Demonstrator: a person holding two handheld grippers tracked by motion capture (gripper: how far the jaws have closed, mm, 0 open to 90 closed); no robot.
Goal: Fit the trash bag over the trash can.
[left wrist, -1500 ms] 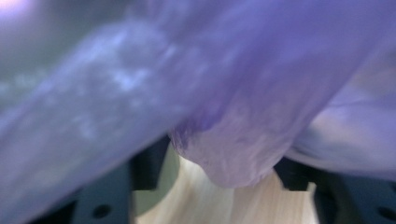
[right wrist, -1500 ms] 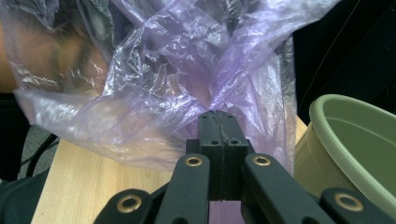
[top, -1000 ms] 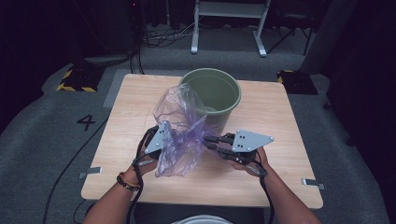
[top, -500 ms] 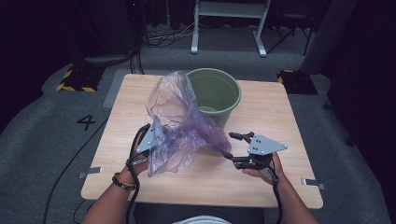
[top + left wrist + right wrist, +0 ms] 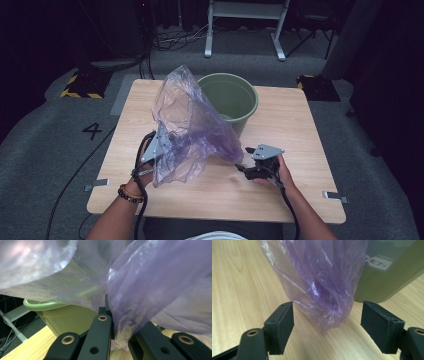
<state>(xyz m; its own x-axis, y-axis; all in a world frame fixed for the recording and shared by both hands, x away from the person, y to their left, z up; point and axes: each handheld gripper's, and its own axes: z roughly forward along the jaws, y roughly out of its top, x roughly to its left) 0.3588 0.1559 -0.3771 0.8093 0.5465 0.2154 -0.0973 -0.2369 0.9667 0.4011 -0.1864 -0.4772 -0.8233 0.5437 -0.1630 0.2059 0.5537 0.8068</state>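
One purple plastic bag (image 5: 192, 132) and one green bucket (image 5: 231, 100) are out on the wooden bench (image 5: 300, 130), with two grippers working between them. The left gripper (image 5: 159, 146) is pinching a fold of the bag: seen along its own jaws, the film is caught tight where they meet, and the rest billows up and over it. The bag hangs from that grip in front of the bucket, its upper part raised above the rim and its lower corner trailing down to the bench top.

The right gripper (image 5: 243, 166) sits low over the bench, just beside the bag's trailing corner. Its jaws have just been opening and now stand spread; in the right gripper view that corner (image 5: 324, 297) lies between the two pads (image 5: 282, 326) without either one pressing on it. The bucket stands upright just behind the bag, a printed label on its wall.
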